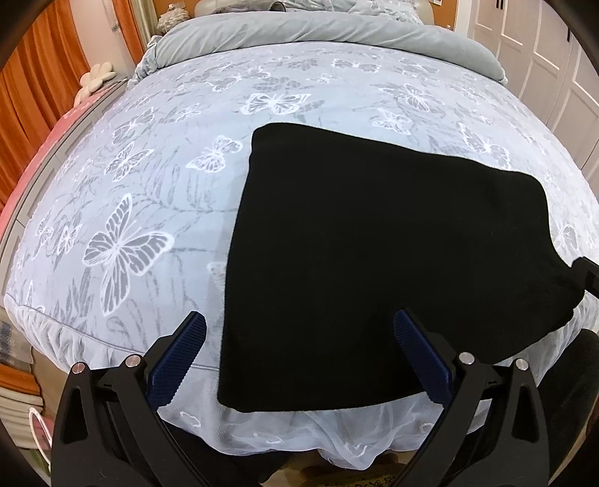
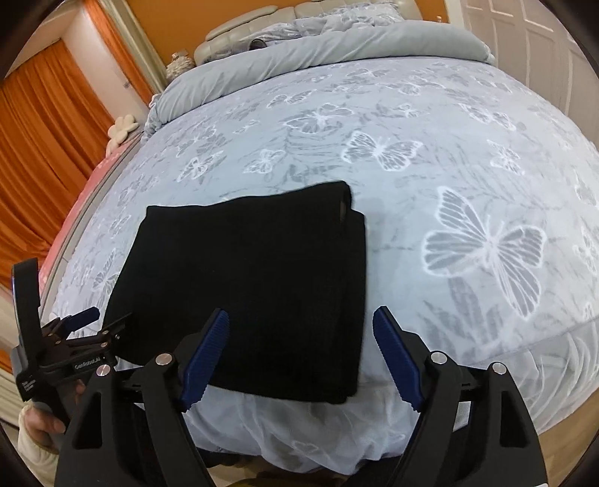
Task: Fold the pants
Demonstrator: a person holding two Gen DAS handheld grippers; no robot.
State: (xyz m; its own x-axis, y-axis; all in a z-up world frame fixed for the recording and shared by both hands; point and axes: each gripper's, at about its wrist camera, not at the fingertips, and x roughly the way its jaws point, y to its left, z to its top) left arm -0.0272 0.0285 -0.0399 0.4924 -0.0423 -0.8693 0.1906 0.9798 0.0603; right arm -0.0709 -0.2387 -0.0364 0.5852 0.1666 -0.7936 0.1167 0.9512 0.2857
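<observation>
Bed: fills most of the room, under a pale blue-grey cover printed with white and grey butterflies; a sheer white frill hangs along its near edge.
Duvet: plain grey, rolled back in a thick band across the head of the bed.
Headboard: padded, cream-coloured, behind the duvet.
Curtains: orange, drawn full length along the left side.
Wall: orange behind the headboard.
Doors: white panelled cupboard doors on the right, with dark handles.
Cushion: white, flower-shaped, beside the bed on the left.
Light: soft and even across the bed.
</observation>
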